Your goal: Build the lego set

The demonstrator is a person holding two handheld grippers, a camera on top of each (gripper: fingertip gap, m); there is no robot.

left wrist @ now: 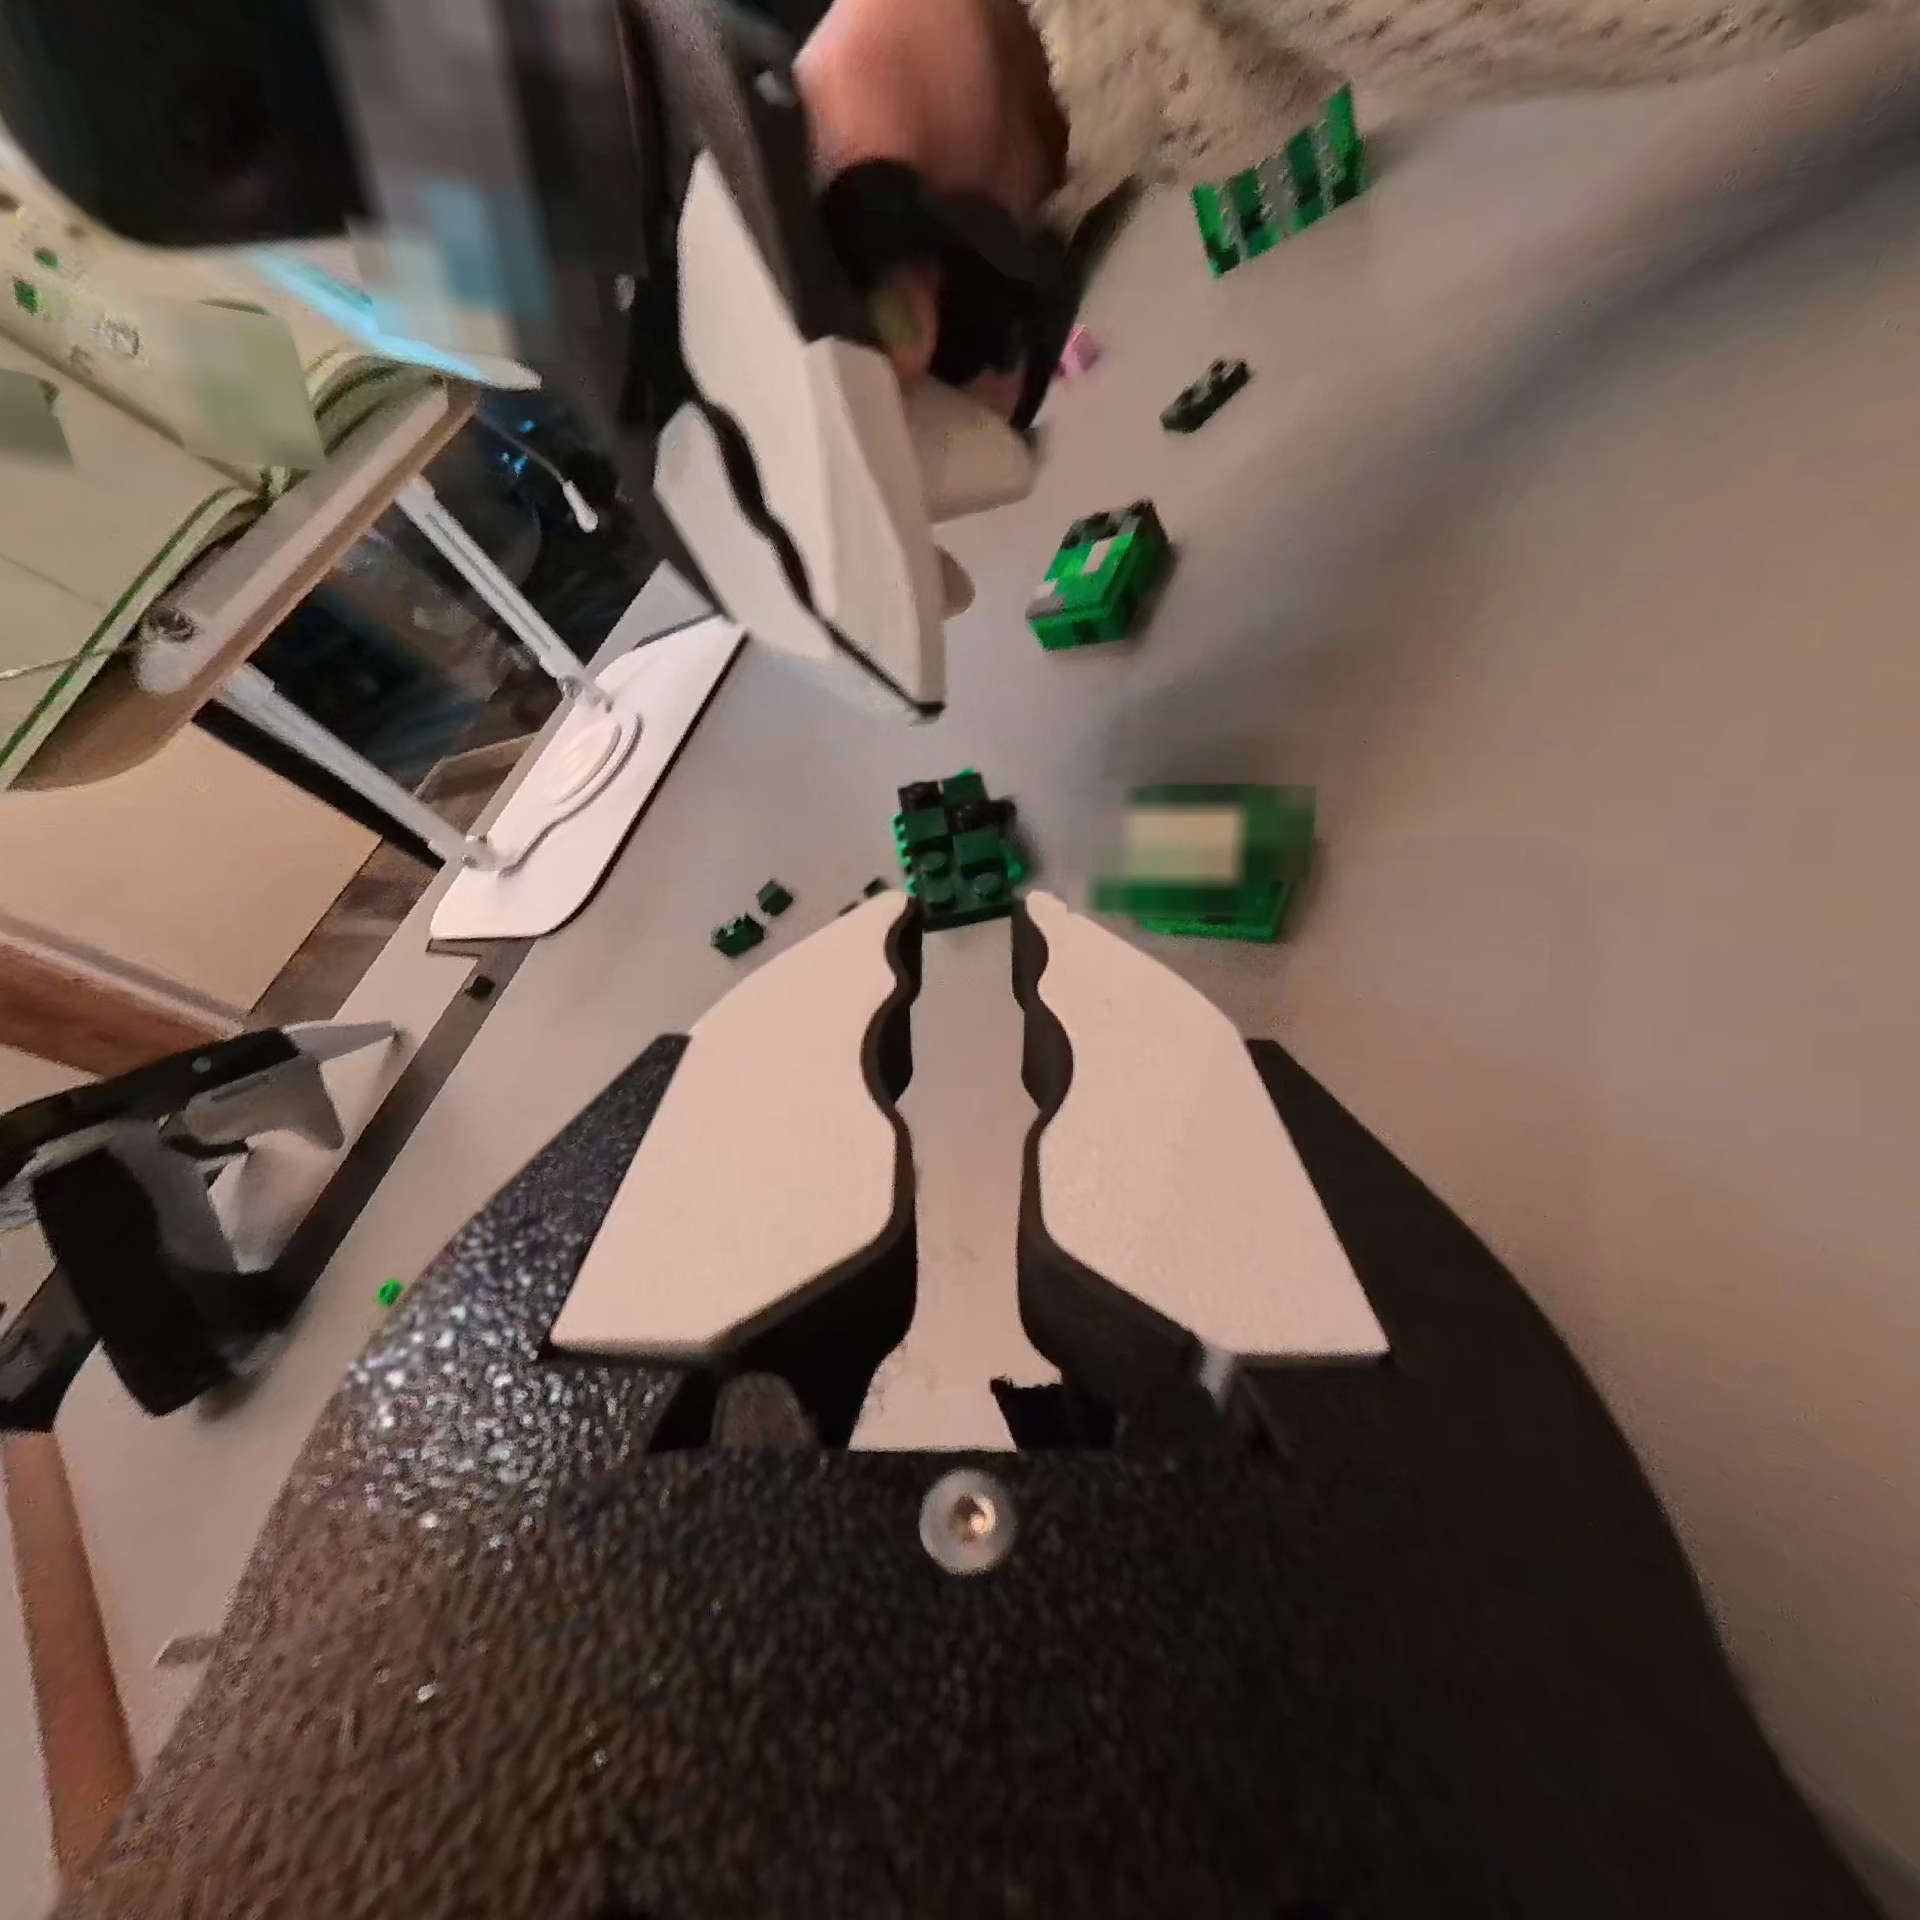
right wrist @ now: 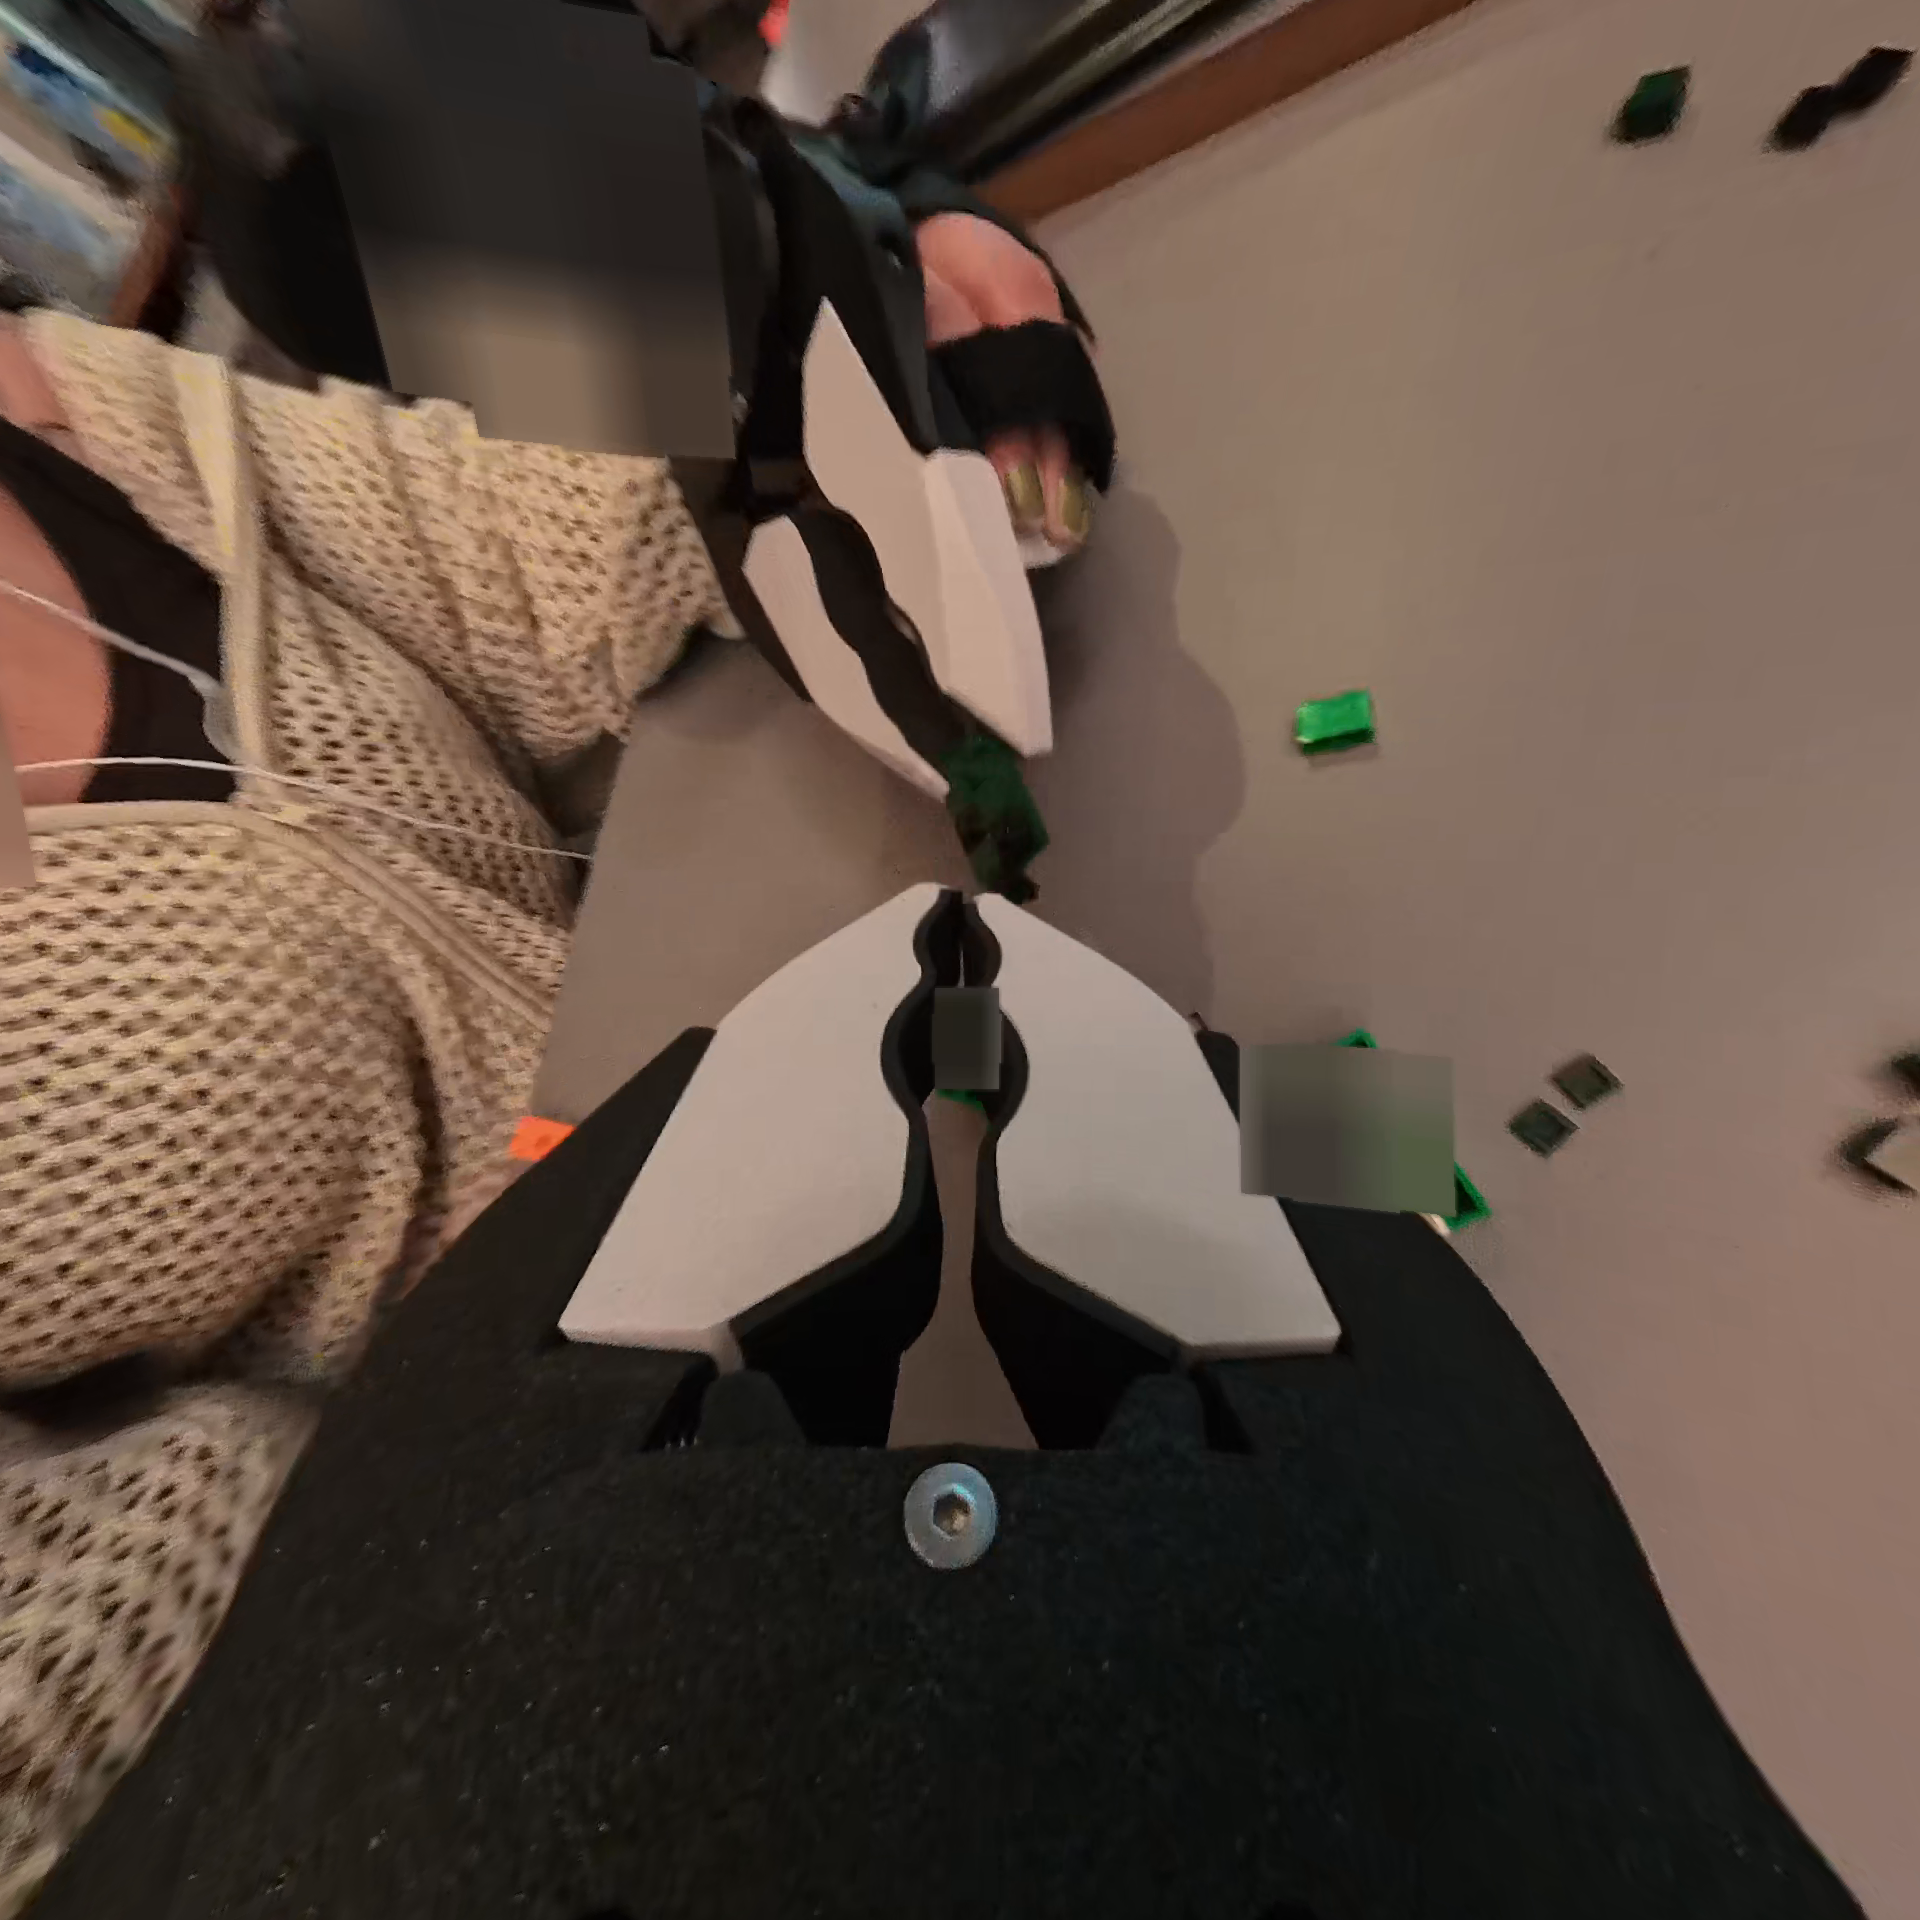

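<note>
In the left wrist view my left gripper [left wrist: 971, 909] is shut on a small green and black lego assembly [left wrist: 958, 847], gripped at its near edge above the grey table [left wrist: 1558, 935]. My right gripper [left wrist: 928, 704] comes in from above it, shut, its tips a little short of the assembly. In the right wrist view my right gripper [right wrist: 961, 902] is shut with its tips just below the assembly [right wrist: 995, 810], which hangs from the left gripper [right wrist: 982, 764]. I cannot tell if a small piece sits between the right tips.
On the table lie a green cube build [left wrist: 1096, 577], a striped green plate [left wrist: 1283, 192], a flat green build [left wrist: 1236, 914], dark pieces [left wrist: 1205, 395] and small green bricks [left wrist: 748, 920]. A booklet stand [left wrist: 582, 800] is at the left. A bright green piece [right wrist: 1335, 719] and dark tiles [right wrist: 1564, 1107] lie to the right. The grippers are tip to tip, or close to it.
</note>
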